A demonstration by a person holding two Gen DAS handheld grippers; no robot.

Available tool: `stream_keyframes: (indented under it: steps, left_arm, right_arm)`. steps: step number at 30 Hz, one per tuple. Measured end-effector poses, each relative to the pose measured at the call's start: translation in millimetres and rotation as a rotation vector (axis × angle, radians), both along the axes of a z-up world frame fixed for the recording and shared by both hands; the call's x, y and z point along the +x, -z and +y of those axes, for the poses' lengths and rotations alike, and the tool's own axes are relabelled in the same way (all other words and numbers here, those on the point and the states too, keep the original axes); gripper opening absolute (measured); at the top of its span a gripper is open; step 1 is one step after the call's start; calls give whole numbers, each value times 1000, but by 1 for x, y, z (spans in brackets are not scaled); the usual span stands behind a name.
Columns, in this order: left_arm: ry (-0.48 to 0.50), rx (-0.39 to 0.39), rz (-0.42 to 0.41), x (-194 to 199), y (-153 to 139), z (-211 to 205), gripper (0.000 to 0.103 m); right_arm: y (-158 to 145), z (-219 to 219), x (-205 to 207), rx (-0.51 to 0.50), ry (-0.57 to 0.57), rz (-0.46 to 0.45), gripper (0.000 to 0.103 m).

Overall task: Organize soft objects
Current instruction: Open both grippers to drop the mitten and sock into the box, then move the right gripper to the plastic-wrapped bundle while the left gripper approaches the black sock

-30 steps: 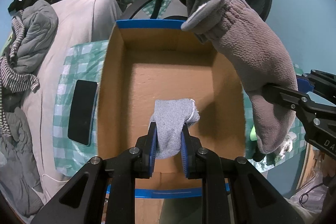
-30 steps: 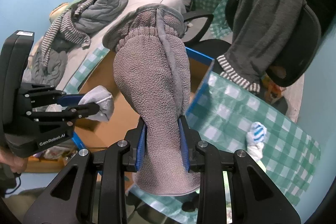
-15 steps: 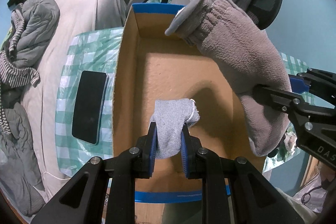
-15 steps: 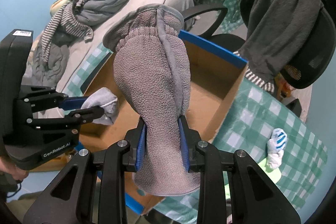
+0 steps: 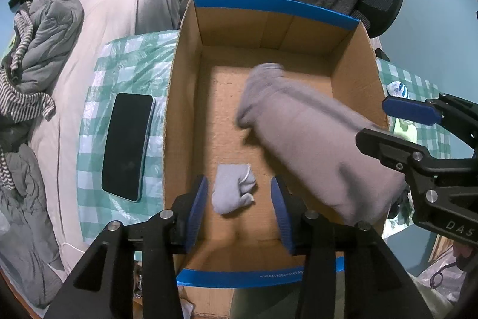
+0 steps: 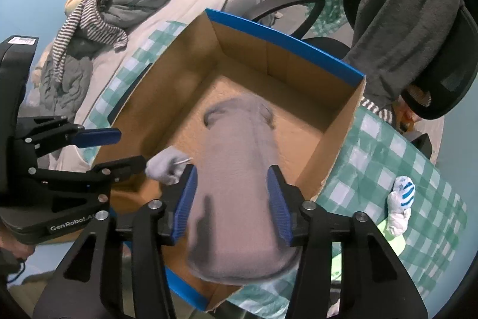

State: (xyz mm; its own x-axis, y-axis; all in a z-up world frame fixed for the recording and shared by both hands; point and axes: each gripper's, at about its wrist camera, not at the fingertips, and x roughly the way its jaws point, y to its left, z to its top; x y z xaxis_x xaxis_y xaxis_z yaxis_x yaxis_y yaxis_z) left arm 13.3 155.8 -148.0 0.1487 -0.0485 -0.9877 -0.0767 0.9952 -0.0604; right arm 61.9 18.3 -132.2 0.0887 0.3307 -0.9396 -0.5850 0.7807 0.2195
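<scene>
Both of my tongs stand over the open cardboard box (image 5: pixel 185 97), which I take as the reference for everything below.

Left tongs (image 5: pixel 239 210): released. The jaws have just been opening, and the blue pads stand clear on either side of the small rolled grey sock (image 5: pixel 231 192). That sock lies below and between them, over the box floor near the near wall, and neither pad touches it.

Right tongs (image 6: pixel 231 204): also released. The jaws have just been opening, with the large fuzzy grey sock (image 6: pixel 239 199) between them. It appears motion-blurred, its cuff end down inside the box and its toe end hanging over the near rim. The pads sit beside it; I see a gap at each side, so no grip.

Outside the box, on the green checked tabletop (image 5: pixel 98 97): a black phone (image 5: pixel 128 145) lies flat just to its left; a white-and-blue sock (image 6: pixel 401 201) lies apart on its right.

Beyond the far wall of the box stands a black office chair (image 6: pixel 448 65) with a dark grey towel (image 6: pixel 400 17) draped over it. Left of the box is a bed (image 5: pixel 113 11) carrying a grey quilted garment (image 5: pixel 47 41).
</scene>
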Motion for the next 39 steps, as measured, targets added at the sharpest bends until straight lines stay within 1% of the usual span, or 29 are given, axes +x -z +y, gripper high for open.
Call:
stream_keyframes:
  steps: [11,13,15,22,32,36,39]
  left_arm:
    - [9,2,-37,-3,-21,-12,46]
    - [16,2,-47,-4,-27,-17,46]
    - [25,2,-53,-5,-30,-22,46]
    - [57,-9,-73,-7,-42,-45,48]
    - [141,-21,-81,-6,-50,-91,49]
    - [178,-21,-84,-6,-52,-111,54]
    - [199,-24,-82,-6,-52,-124,54]
  right_arm:
    - [-16,-24,-2,11,53,-27,59]
    - [-19,-29,-3,14,64,-32,60]
    - [-23,-35,-5,15,75,-39,65]
    - [-34,-58,-11,19,112,-57,66]
    - [-42,-111,-21,10,204,-57,67]
    - [-42,-135,-26,1,246,-53,67]
    - [-41,-155,-31,-6,276,-49,67]
